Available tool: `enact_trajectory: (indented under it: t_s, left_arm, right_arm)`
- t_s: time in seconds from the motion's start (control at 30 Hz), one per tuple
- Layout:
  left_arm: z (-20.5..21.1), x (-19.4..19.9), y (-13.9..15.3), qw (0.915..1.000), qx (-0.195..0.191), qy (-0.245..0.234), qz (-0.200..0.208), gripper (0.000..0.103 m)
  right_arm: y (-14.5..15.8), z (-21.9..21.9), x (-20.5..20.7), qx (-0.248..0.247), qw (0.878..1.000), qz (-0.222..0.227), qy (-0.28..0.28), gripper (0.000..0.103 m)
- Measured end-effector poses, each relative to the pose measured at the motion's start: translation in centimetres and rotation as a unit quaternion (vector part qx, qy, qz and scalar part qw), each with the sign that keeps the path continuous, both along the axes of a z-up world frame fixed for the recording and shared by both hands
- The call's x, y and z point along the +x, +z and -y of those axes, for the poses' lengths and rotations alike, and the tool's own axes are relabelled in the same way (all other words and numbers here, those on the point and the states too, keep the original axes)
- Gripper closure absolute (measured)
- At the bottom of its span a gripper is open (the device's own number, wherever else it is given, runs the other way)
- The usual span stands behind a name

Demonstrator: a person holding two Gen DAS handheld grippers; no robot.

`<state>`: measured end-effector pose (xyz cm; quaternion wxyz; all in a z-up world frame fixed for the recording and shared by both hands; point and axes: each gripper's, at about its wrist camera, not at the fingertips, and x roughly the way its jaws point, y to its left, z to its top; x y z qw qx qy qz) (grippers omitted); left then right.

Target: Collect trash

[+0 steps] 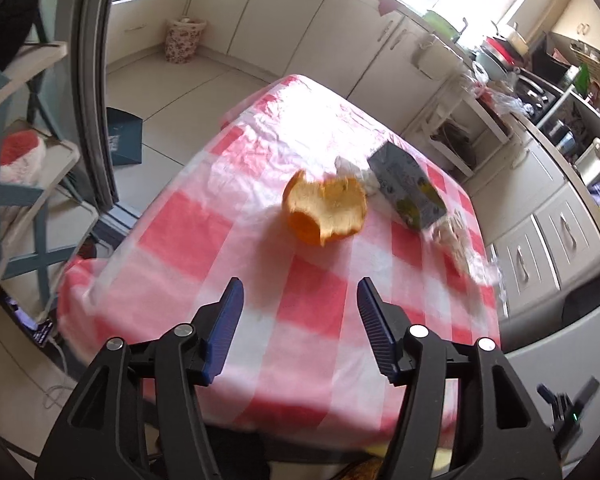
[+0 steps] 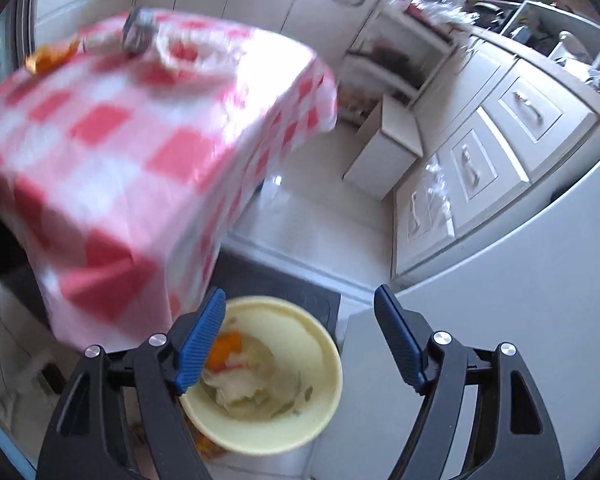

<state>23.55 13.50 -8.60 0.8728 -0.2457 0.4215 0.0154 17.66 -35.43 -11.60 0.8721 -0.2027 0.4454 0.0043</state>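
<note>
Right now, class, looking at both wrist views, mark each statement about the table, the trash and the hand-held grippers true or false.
1. The orange peel lies on the checked tablecloth. True.
2. The left hand-held gripper grips the peel. False: it is open and empty, short of the peel.
3. The yellow bowl is empty. False: scraps lie inside.
4. The right hand-held gripper is open above the bowl. True.
5. A small carton stands beyond the peel. True.

No legible text anywhere; print on the carton (image 1: 408, 188) too blurred to read.
</note>
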Motion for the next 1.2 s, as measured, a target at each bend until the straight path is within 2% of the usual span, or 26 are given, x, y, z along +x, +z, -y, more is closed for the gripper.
enact_trajectory:
  t_s: [0.13,0.2,0.4,0.43,0.47,0.53,0.57,0.67,0.87,1.0,1.2]
  left_arm:
    - [-0.1,3.6,-0.9,0.9988,0.017,0.046,0.007,0.031]
    - [0.2,5.2,-1.5,0.9981,0.036,0.049,0.002,0.030]
    - [1.4,8.8,-3.5,0.9945,0.093,0.045,-0.019,0.031]
    - [1.6,8.8,-3.6,0.9933,0.104,0.049,-0.014,0.042]
    - [1.6,8.8,-3.6,0.9932,0.105,0.049,-0.013,0.063]
    - [1.4,8.8,-3.9,0.9947,0.092,0.043,-0.010,0.088]
    - [1.3,8.6,-3.8,0.9943,0.096,0.046,-0.006,0.093]
    - [0.9,7.5,-3.6,0.9952,0.084,0.049,0.008,0.096]
    - [-0.4,3.2,-3.8,0.9951,0.058,0.075,0.028,0.097]
    - [-1.2,0.4,-4.6,0.9947,0.055,0.080,0.033,0.097]
    - [-1.3,-0.2,-3.8,0.9946,0.060,0.065,0.054,0.096]
  right_arm:
    - [1.7,-0.8,0.6,0.017,0.999,0.033,0.008,0.028]
    - [2.6,-1.7,1.0,0.029,0.998,0.046,0.018,0.024]
    - [3.4,-4.8,1.9,0.052,0.996,0.052,0.050,0.023]
    - [3.4,-5.4,2.1,0.055,0.996,0.049,0.055,0.023]
    - [3.4,-5.9,2.2,0.057,0.995,0.048,0.061,0.023]
    - [3.4,-7.2,2.7,0.062,0.994,0.044,0.073,0.023]
    - [3.3,-7.9,3.0,0.067,0.994,0.040,0.080,0.023]
    - [3.2,-9.9,4.0,0.093,0.990,0.030,0.098,0.023]
    - [3.0,-16.1,7.0,0.157,0.977,0.005,0.147,0.023]
    - [2.7,-21.8,9.2,0.171,0.968,0.002,0.183,0.023]
    - [1.8,-28.5,13.0,0.190,0.961,0.016,0.200,0.023]
